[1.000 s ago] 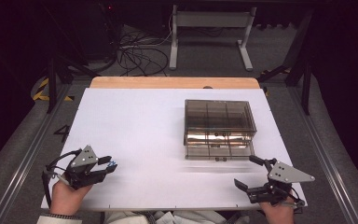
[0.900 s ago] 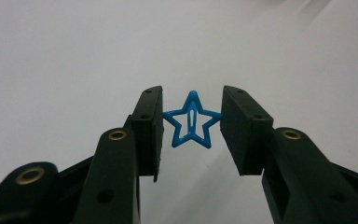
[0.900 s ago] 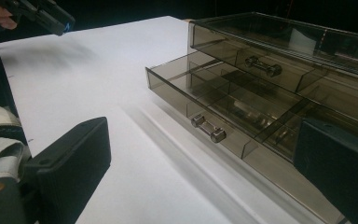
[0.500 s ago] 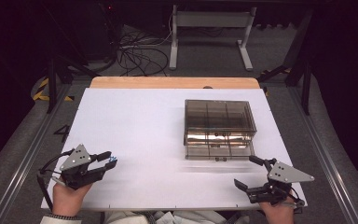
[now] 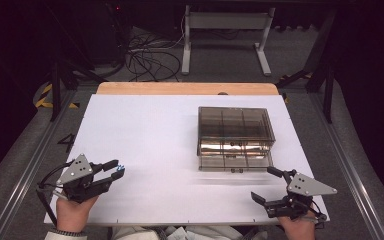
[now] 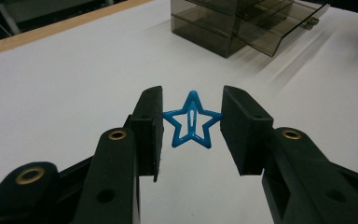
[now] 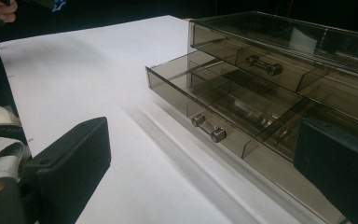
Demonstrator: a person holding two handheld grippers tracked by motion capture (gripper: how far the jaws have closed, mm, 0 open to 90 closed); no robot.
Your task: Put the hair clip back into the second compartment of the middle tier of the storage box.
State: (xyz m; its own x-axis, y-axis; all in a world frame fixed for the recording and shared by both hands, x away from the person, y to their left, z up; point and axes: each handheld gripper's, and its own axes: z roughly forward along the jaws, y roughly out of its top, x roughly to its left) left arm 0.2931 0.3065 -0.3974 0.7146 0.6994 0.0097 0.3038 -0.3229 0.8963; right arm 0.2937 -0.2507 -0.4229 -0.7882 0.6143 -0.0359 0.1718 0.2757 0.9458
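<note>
Your left gripper [image 6: 192, 122] is pinching a blue star hair clip [image 6: 191, 121] by 2 points over the near-left table [image 5: 150, 130], while your right gripper [image 5: 271, 186] sits wide open just beside the smoky drawer box's [image 5: 234, 131] pulled-out bottom drawer [image 7: 223, 109].

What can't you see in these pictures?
- High view: the blue star hair clip between the left gripper jaws is too small to tell its shape.
- Right gripper view: the drawer organizer is cut off by the right edge.
- Its tinted walls hide whether the compartments hold anything.
</note>
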